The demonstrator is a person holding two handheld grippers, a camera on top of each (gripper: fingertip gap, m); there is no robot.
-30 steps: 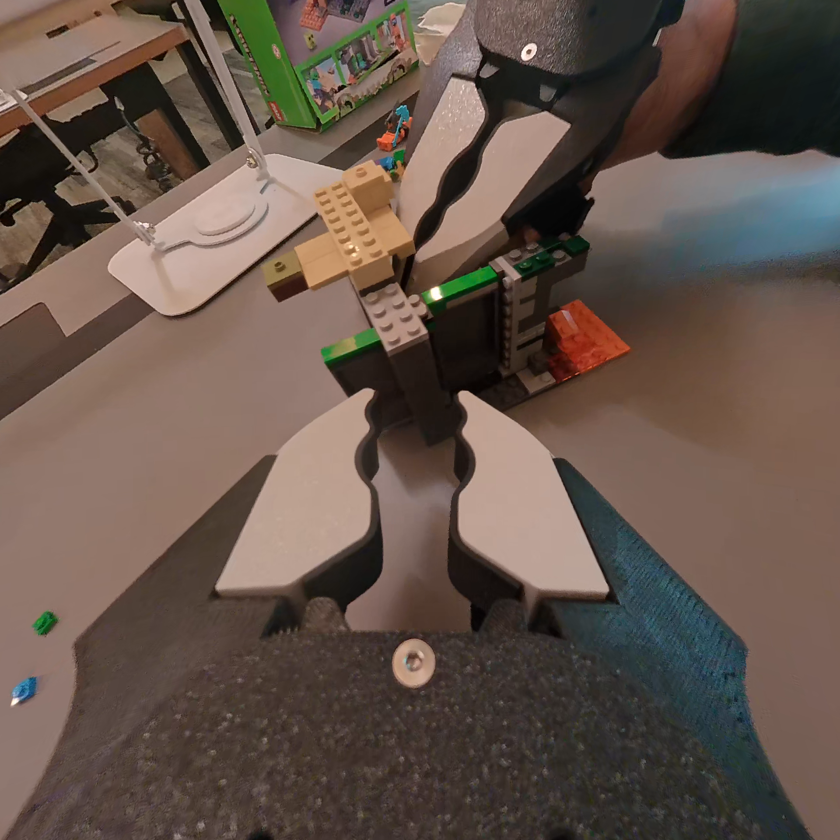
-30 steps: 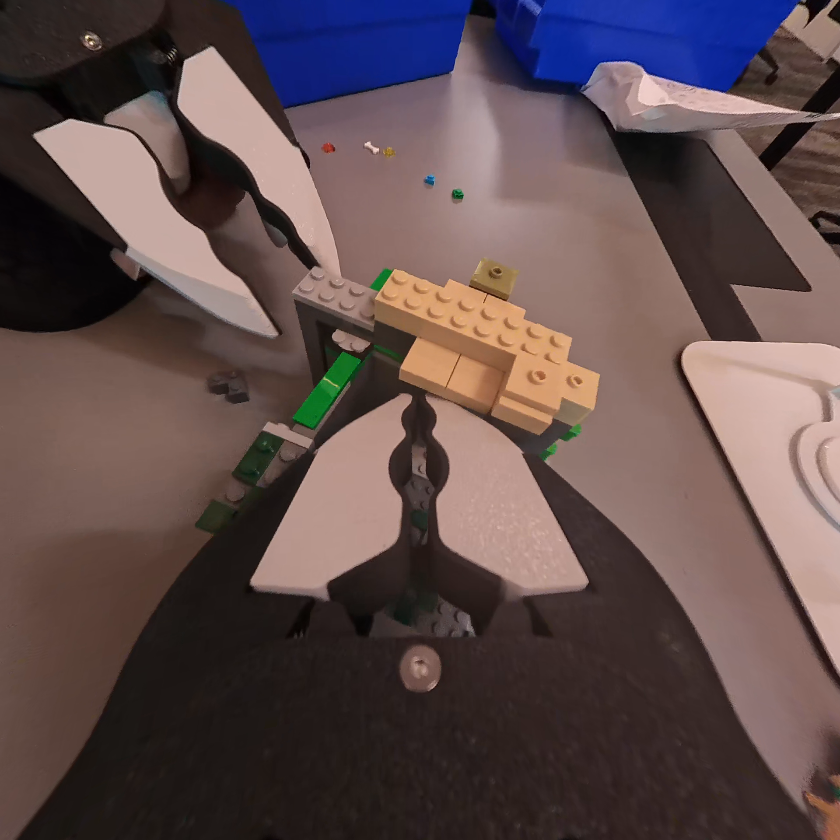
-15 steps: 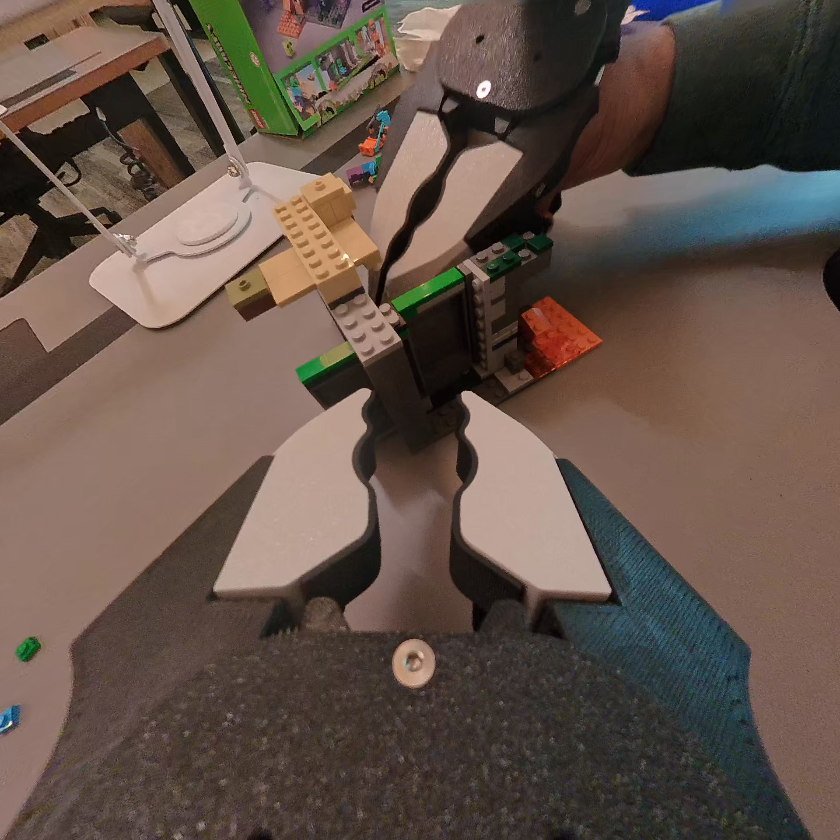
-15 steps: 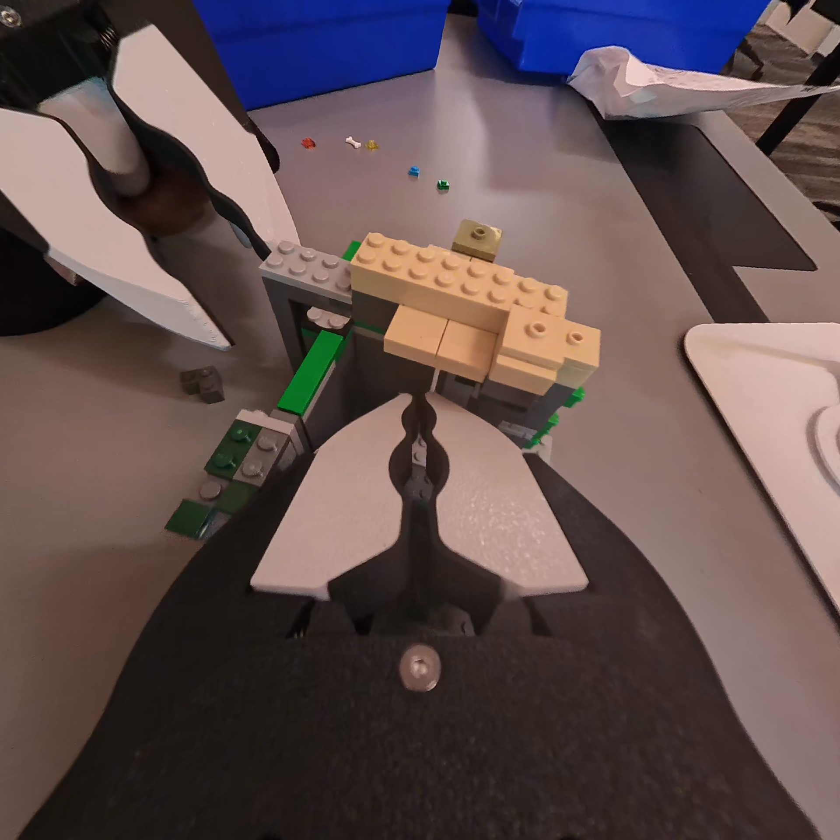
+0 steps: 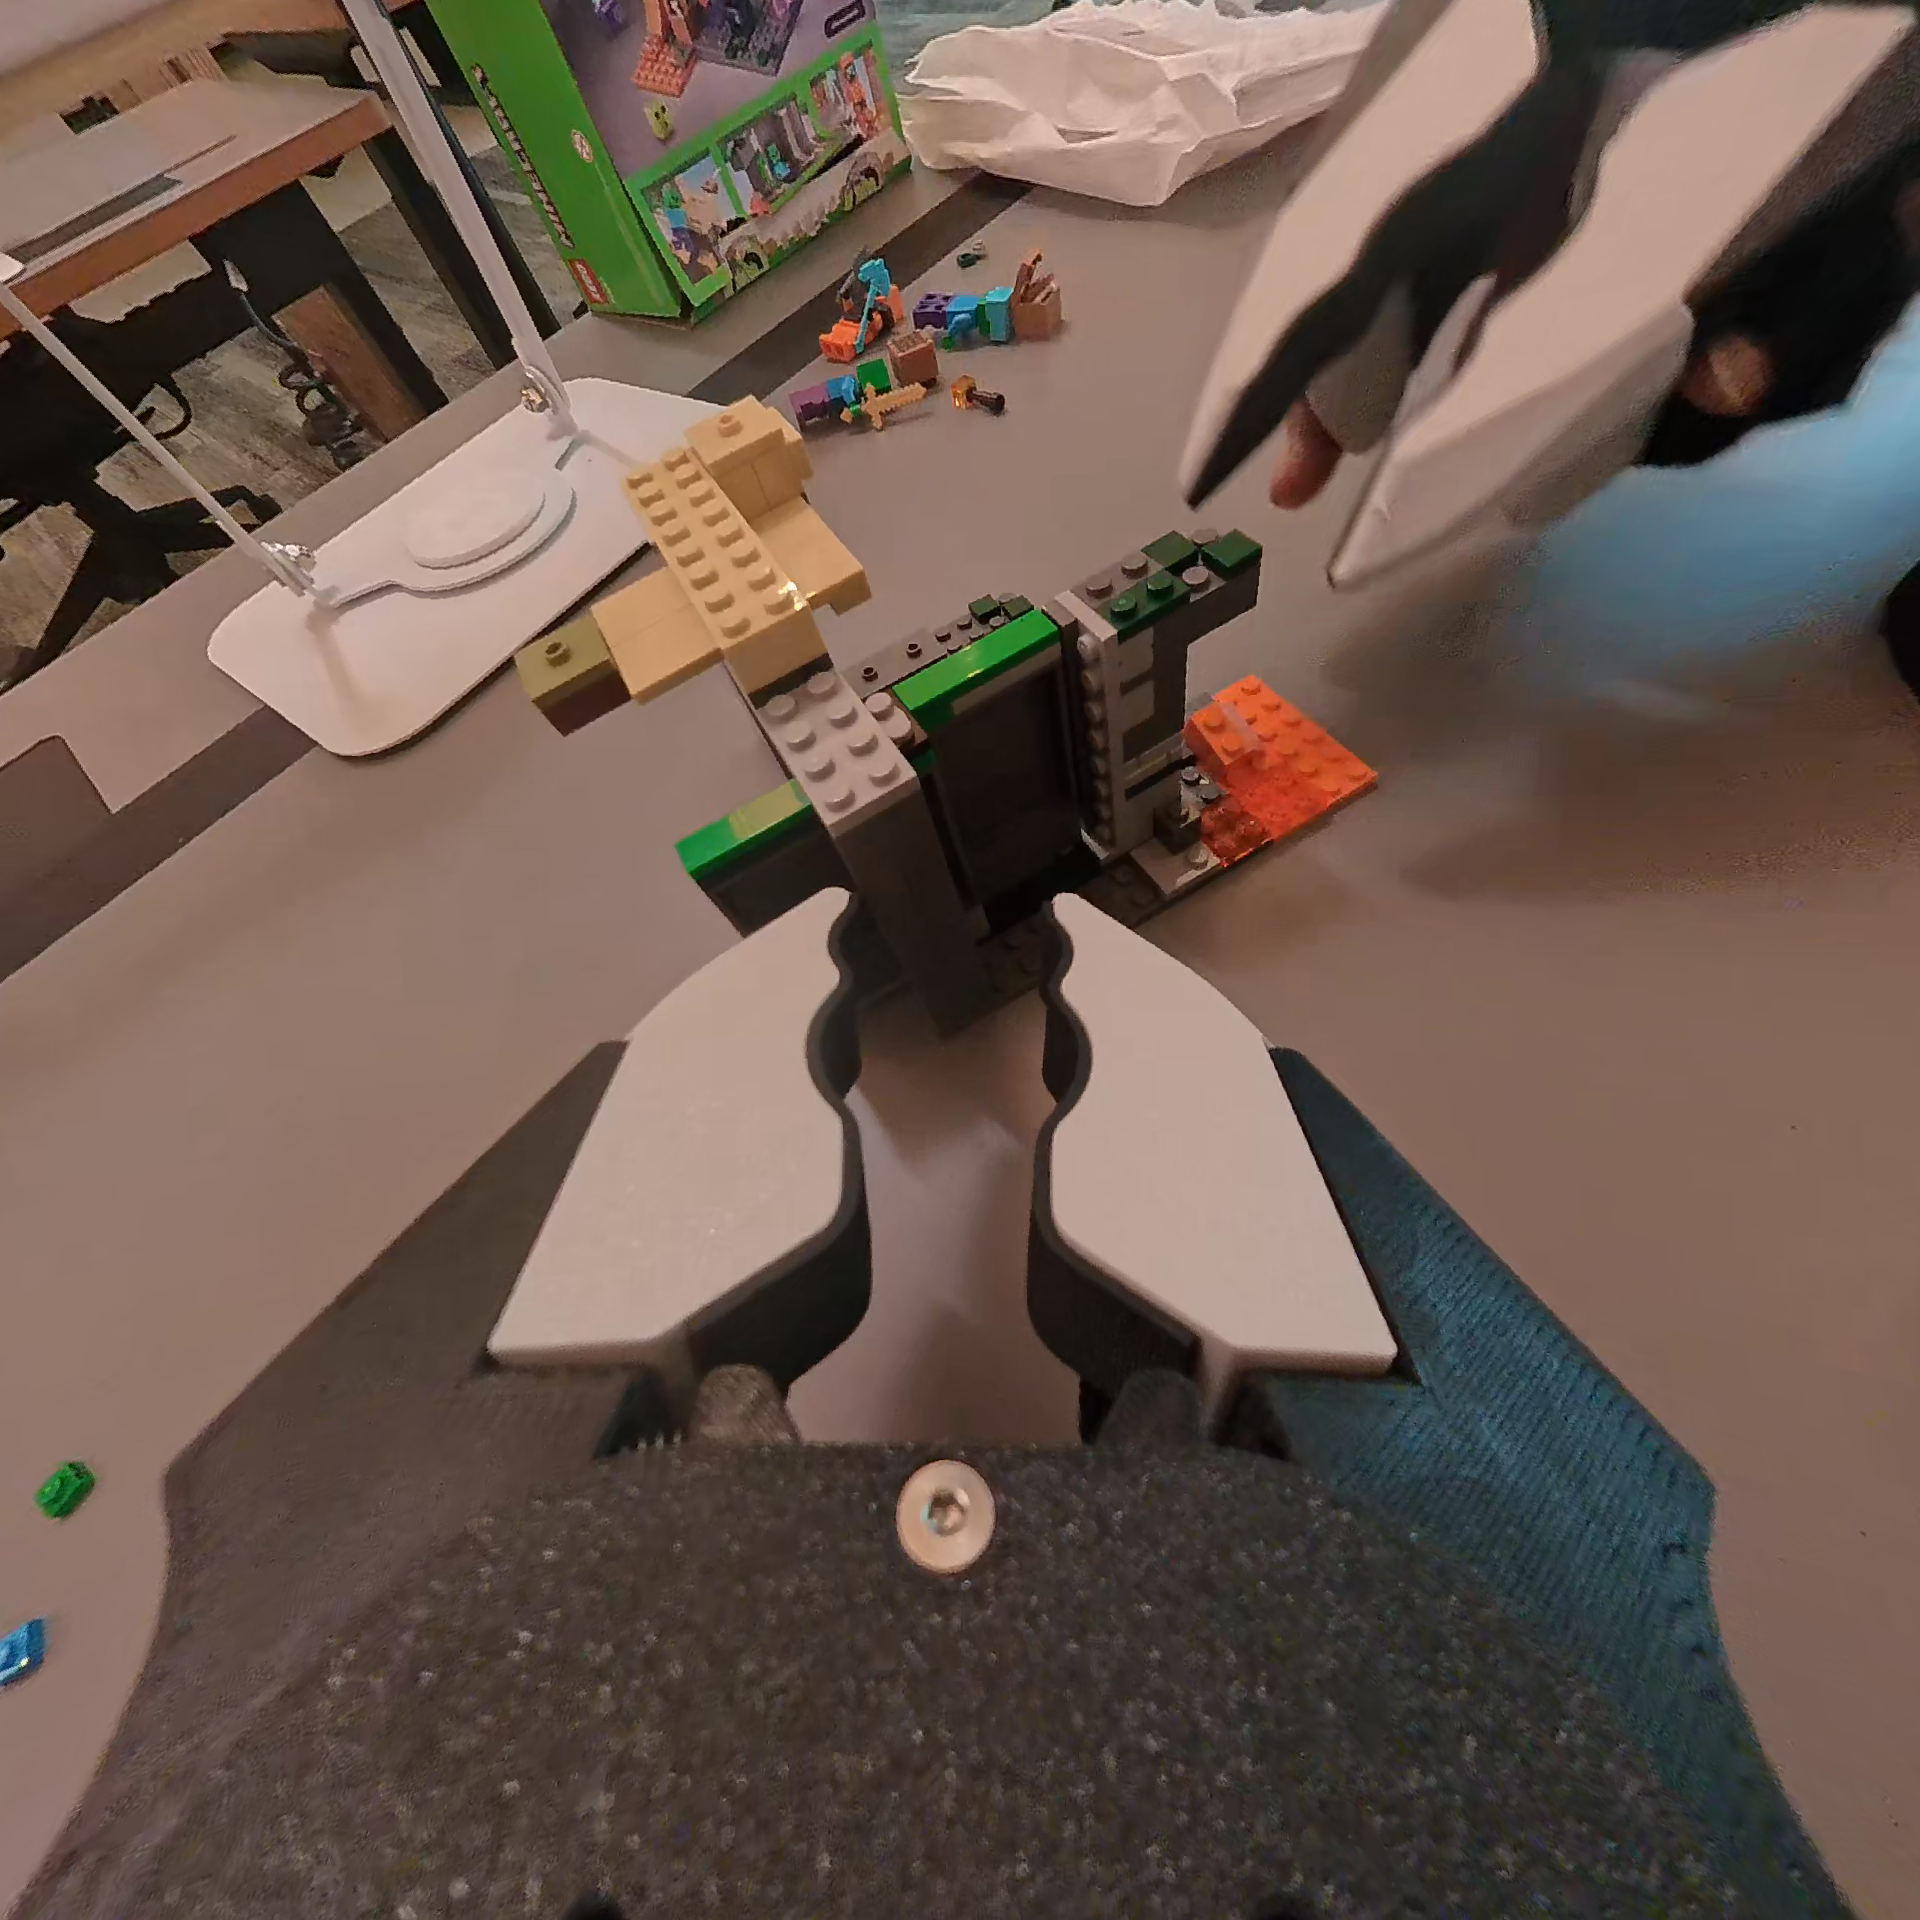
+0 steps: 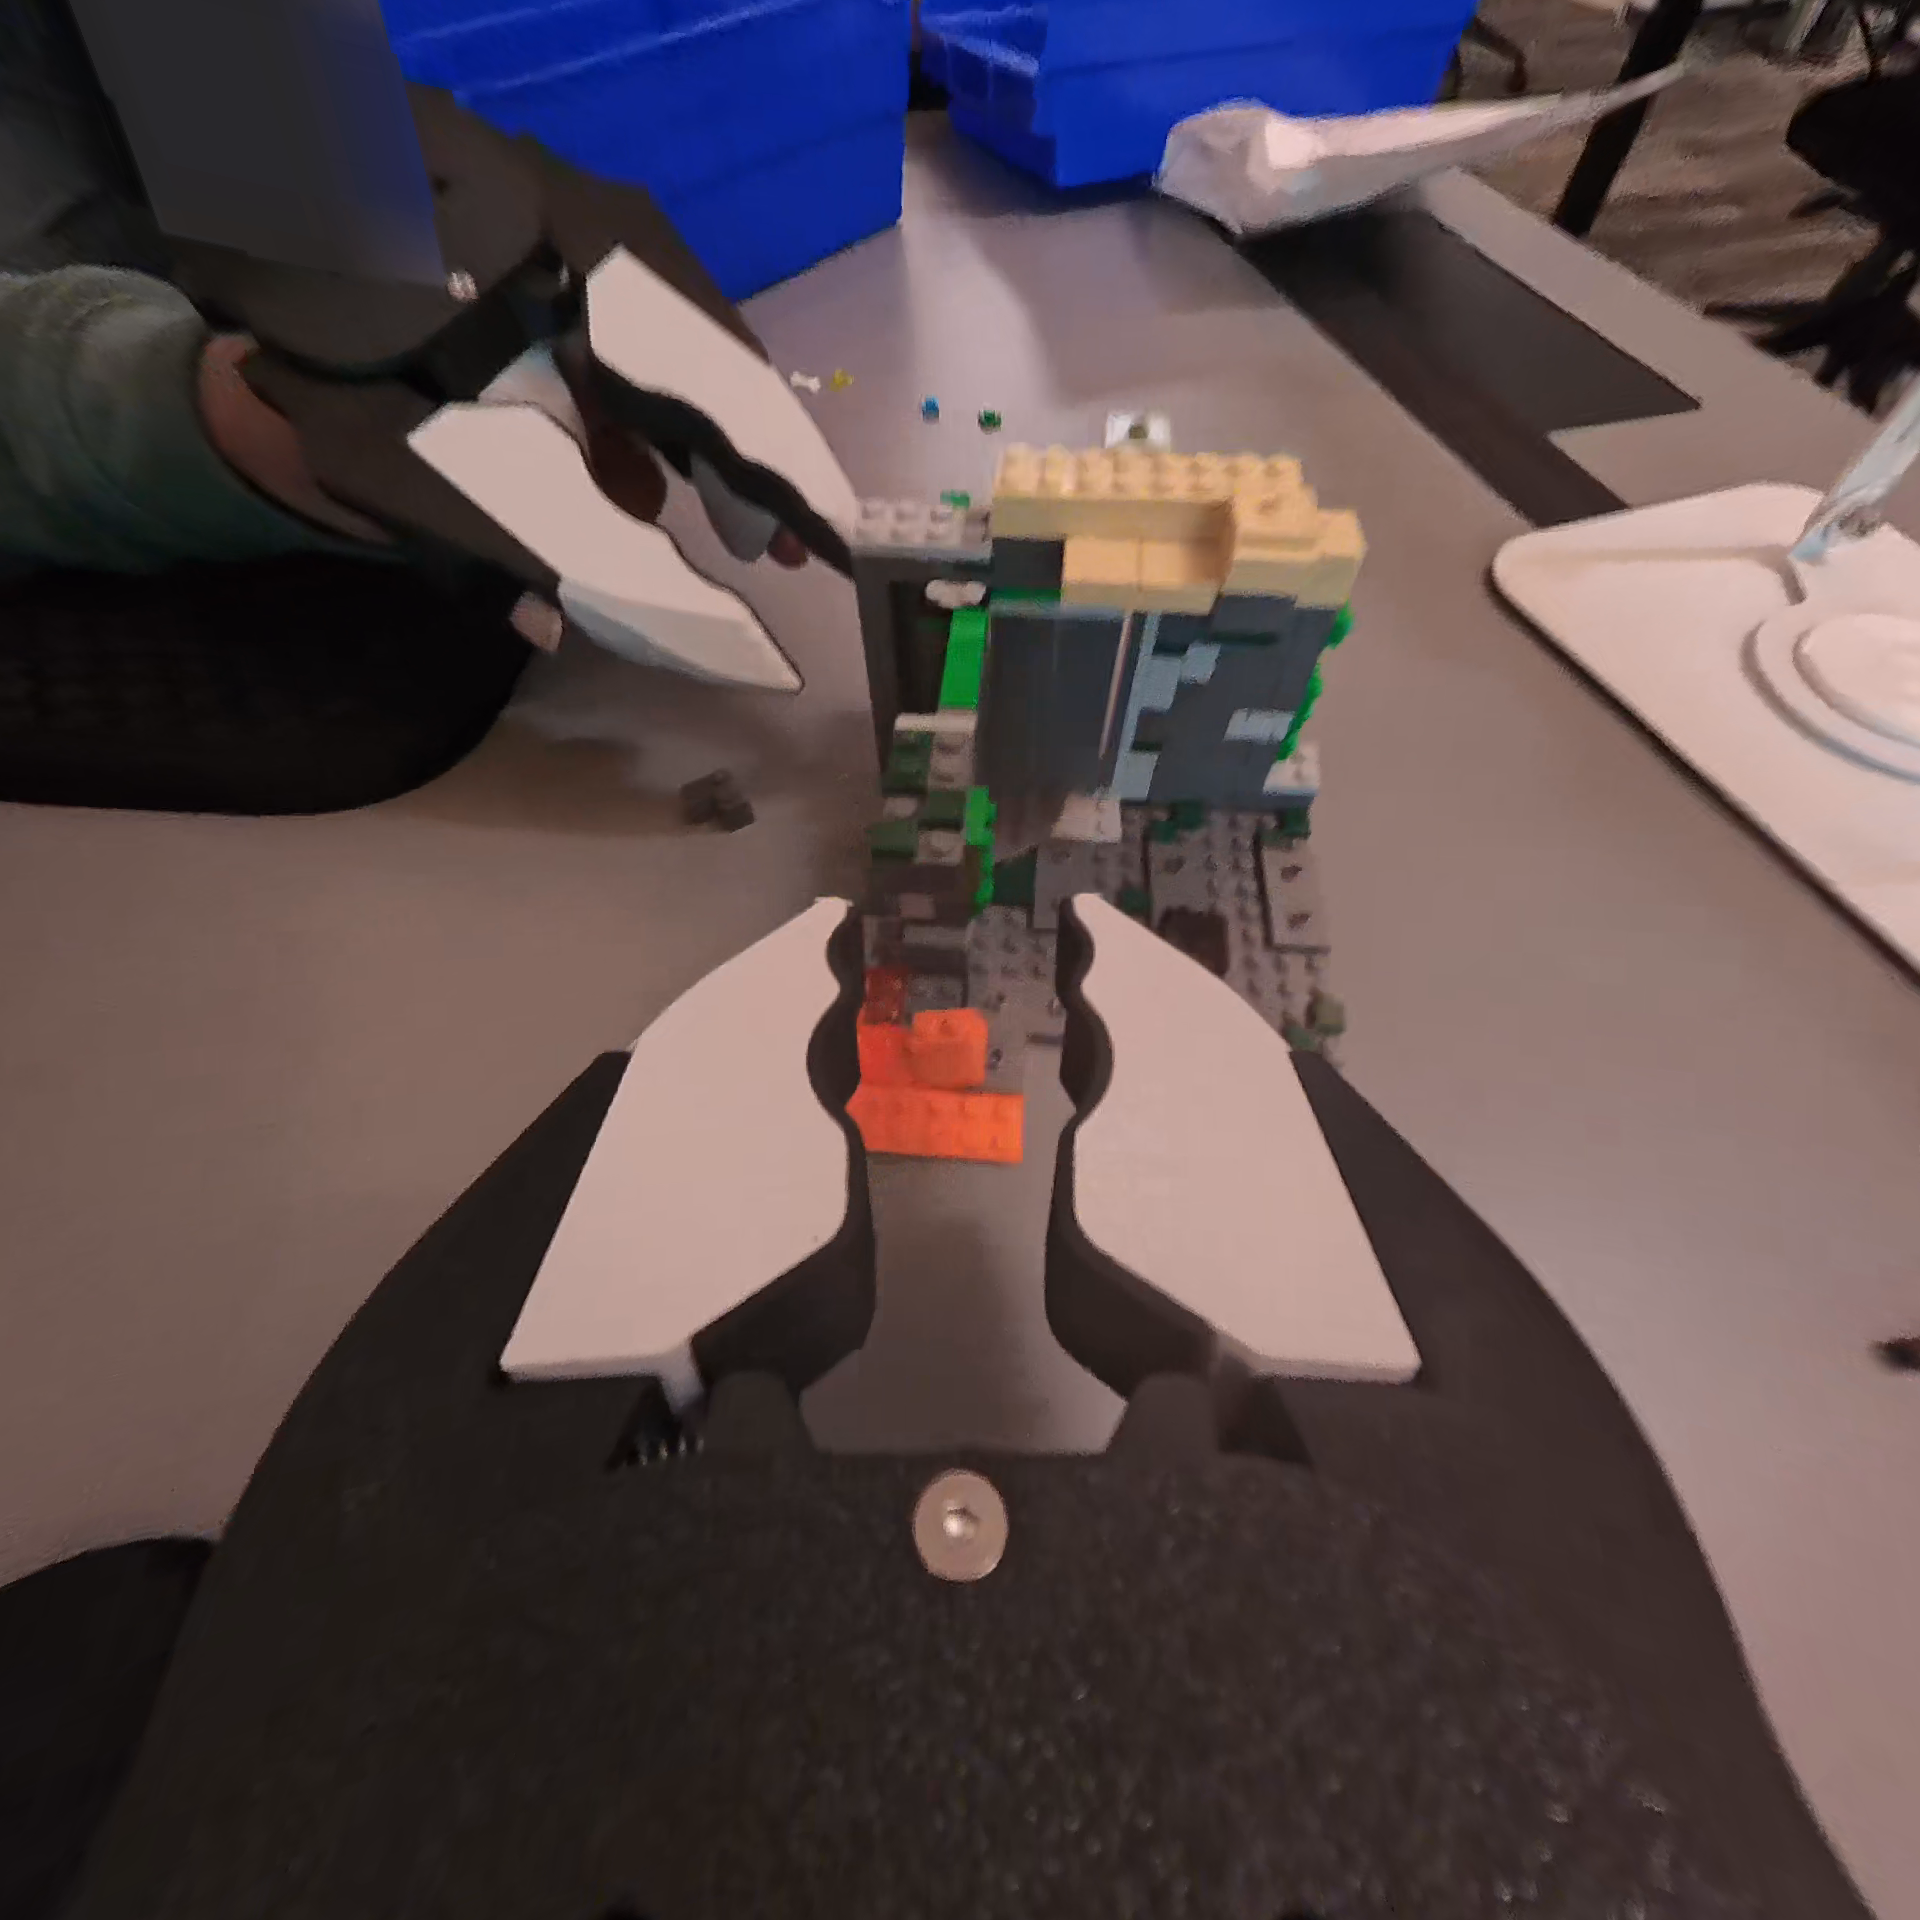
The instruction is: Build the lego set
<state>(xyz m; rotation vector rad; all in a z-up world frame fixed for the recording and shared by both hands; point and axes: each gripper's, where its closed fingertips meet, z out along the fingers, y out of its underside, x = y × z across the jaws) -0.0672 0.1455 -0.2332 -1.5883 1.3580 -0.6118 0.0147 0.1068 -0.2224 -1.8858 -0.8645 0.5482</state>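
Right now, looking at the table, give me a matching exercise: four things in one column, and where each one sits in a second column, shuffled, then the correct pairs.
Things:
1. tan studded brick slab
2. translucent orange studded plate
3. green printed cardboard box
4. flat white stand base

Places:
A. far edge of the grey table, beside crumpled white paper
B. flat on the table at the foot of the grey brick tower
C. on the table, left of the build in the left wrist view
D. on top of the build, overhanging its side

Pairs: 1-D, 2-B, 3-A, 4-C
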